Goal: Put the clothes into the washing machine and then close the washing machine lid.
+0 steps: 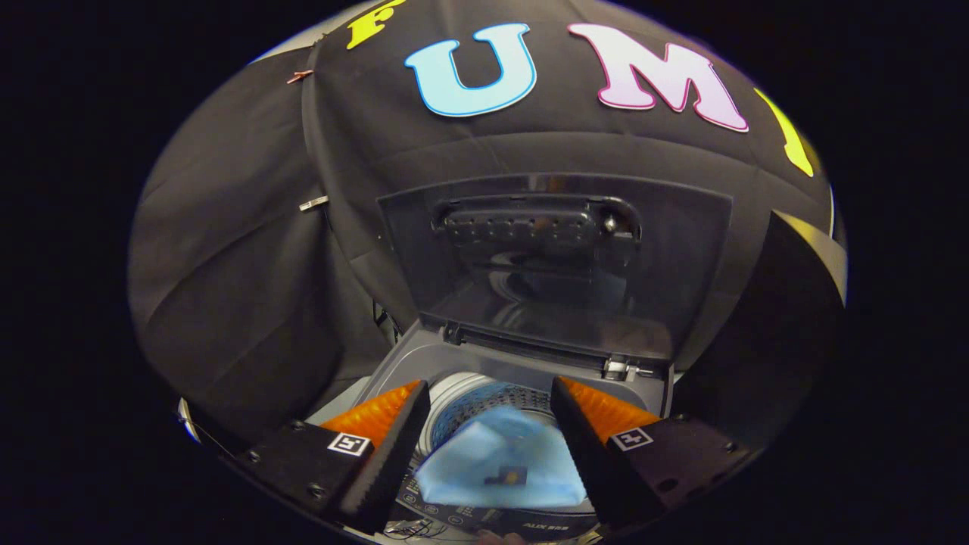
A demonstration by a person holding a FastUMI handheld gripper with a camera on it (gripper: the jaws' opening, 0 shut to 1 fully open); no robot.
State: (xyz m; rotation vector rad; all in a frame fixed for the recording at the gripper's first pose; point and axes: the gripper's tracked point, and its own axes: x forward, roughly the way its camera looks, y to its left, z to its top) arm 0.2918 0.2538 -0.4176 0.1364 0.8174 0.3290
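Observation:
A light blue garment (pixel 500 465) hangs blurred over the mouth of the grey top-loading washing machine (pixel 394 371), between my two fingers and a little below them. My gripper (pixel 488 386) is open, its fingers spread wide on either side of the cloth and not pressing on it. Just beyond the fingertips I see the perforated drum (pixel 492 397). The lid (pixel 553 257) stands upright behind the opening, hinged at the back, with its handle recess near the top.
The machine's dark control panel (pixel 522 521) runs along the near edge under the garment. Black booth cloth (pixel 235 288) hangs close behind and to the left. A dark upright panel (pixel 787 318) stands to the right of the lid.

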